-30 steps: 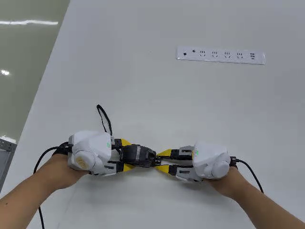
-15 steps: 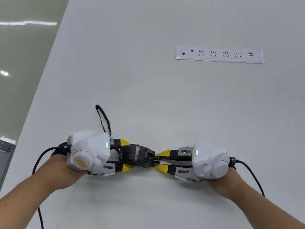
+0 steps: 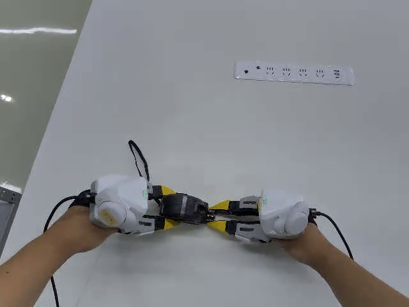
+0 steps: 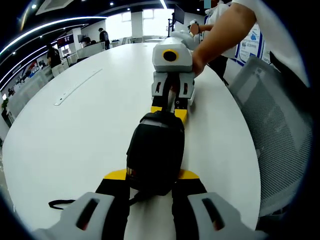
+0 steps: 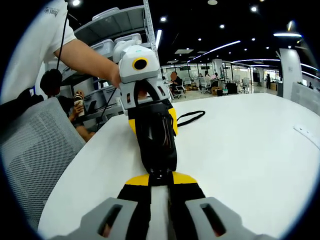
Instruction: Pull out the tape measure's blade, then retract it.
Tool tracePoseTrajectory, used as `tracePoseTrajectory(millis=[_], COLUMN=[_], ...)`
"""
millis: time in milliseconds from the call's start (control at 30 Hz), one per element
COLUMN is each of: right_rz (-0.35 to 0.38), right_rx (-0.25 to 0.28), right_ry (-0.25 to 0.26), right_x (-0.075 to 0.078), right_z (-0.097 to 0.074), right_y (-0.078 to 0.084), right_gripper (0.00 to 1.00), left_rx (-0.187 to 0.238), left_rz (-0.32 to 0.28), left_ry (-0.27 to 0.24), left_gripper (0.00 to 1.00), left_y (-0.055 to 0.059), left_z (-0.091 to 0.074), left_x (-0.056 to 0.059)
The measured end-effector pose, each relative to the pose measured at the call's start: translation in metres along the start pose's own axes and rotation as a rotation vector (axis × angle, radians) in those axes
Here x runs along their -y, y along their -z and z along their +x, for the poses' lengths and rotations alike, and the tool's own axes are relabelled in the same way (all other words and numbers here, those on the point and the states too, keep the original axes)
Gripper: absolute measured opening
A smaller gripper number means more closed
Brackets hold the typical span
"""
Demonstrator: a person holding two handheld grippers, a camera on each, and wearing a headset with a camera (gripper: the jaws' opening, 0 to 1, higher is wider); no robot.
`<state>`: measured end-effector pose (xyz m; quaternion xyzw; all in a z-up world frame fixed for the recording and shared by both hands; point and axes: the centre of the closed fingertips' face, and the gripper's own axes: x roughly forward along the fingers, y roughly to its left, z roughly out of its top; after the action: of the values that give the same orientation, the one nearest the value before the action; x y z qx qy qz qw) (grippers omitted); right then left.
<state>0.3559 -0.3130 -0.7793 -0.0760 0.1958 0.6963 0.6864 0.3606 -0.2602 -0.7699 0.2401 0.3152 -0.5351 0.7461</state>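
White table (image 3: 255,147), power strip (image 3: 293,73) well apart, strap (image 3: 138,158) beside tape measure (image 3: 184,208)

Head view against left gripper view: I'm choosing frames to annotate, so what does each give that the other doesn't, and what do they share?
Head view adds: the person's left hand around the white body of the left gripper, and the floor beside the table. Left gripper view adds: a mesh chair and ceiling lights. Both share: the black tape measure clamped between the left gripper's jaws, the right gripper closed at its front end, the strap and the power strip.
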Motion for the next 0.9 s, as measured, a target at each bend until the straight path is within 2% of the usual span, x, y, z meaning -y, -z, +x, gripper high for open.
tracePoseTrajectory(millis=[100,900], right_rz=[-0.025,-0.039], right_rx=[0.000,0.000], right_ry=[-0.002,0.036], right_x=[-0.0008,-0.0016], right_z=[0.0000,-0.0012], right_y=[0.0005,0.0018], right_gripper=[0.13,0.11], left_rx=[0.000,0.002], left_rz=[0.002,0.007], left_ry=[0.001,0.004], left_gripper=[0.28,0.28], left_y=[-0.0001,0.0003], left_z=[0.0002,-0.0004], left_x=[0.0002,-0.0001])
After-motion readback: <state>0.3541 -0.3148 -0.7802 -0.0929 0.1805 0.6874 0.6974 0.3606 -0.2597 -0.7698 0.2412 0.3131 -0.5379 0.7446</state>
